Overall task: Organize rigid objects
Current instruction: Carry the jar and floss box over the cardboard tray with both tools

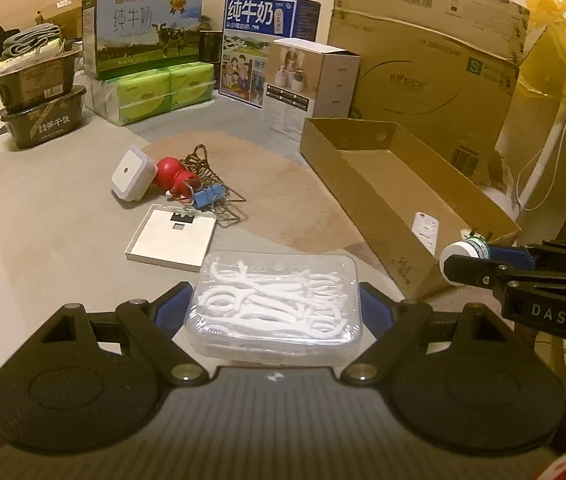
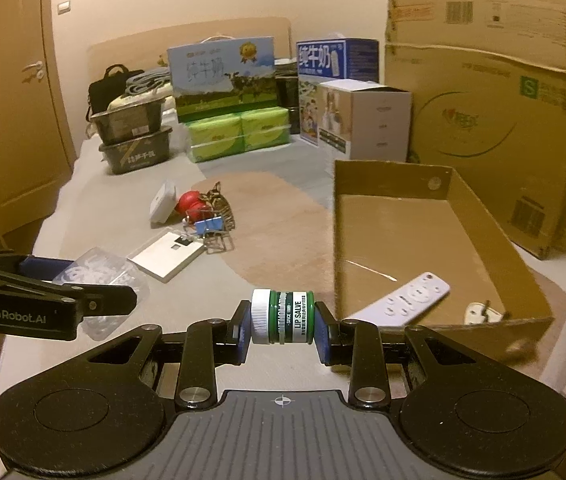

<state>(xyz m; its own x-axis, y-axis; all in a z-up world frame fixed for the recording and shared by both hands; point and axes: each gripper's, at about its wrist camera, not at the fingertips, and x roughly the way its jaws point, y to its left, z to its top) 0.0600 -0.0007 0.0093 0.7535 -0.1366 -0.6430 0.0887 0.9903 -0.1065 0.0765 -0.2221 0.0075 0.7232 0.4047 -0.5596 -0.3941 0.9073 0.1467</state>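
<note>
Your right gripper [image 2: 283,317] clamps the small green lip-salve jar [image 2: 283,317] on its side, axis crosswise, white cap left, just before the open brown cardboard tray [image 2: 459,204]. Your left gripper [image 1: 277,304] grips the clear plastic floss-pick box [image 1: 277,300], long side crosswise.

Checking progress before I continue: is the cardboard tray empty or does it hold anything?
Not empty: the cardboard tray holds a white remote and a small white item.
</note>
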